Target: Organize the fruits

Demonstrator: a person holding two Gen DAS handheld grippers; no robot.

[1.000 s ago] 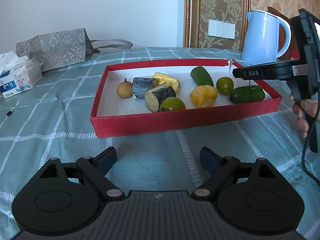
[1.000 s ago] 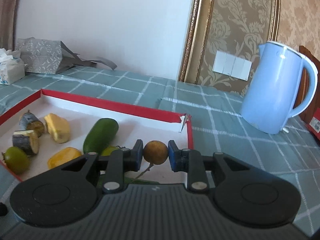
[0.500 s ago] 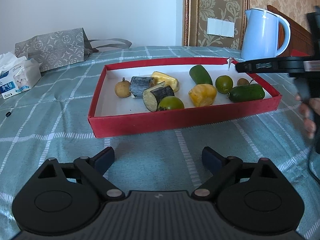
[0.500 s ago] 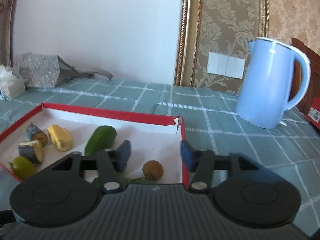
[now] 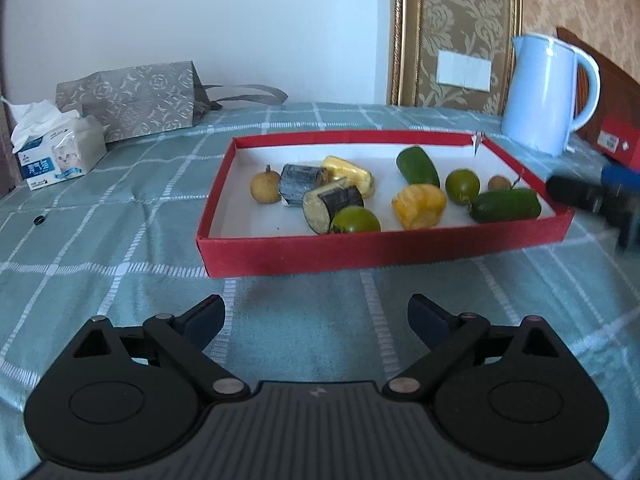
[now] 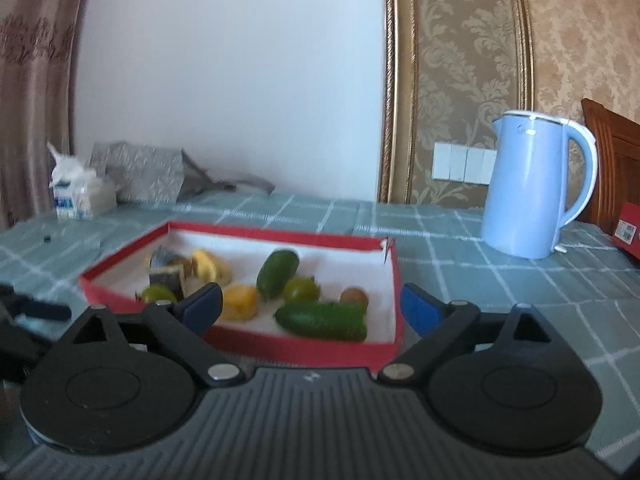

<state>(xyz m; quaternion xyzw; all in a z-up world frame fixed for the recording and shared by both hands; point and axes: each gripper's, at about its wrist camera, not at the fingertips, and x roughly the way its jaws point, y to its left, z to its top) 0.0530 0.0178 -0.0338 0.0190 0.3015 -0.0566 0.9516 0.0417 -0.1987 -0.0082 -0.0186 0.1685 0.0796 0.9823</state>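
- The right gripper [image 6: 310,306] hangs before the near wall of the red box [image 6: 304,350], its jaws opening with nothing between them.
- The left gripper [image 5: 316,318] hovers over the checked cloth [image 5: 120,216], jaws opening too, empty.
- The small brown fruit [image 6: 354,297] lies in the box's right end, beside the long green fruit [image 6: 322,320].
- It looks light, round and firm, likely to roll; a gentle pinch across its middle would suit.
- Other fruit crowd close, and the box wall hems in low approaches.
- The blue kettle [image 6: 534,184], tissue pack [image 5: 56,152] and grey bag [image 5: 132,100] stand well apart.
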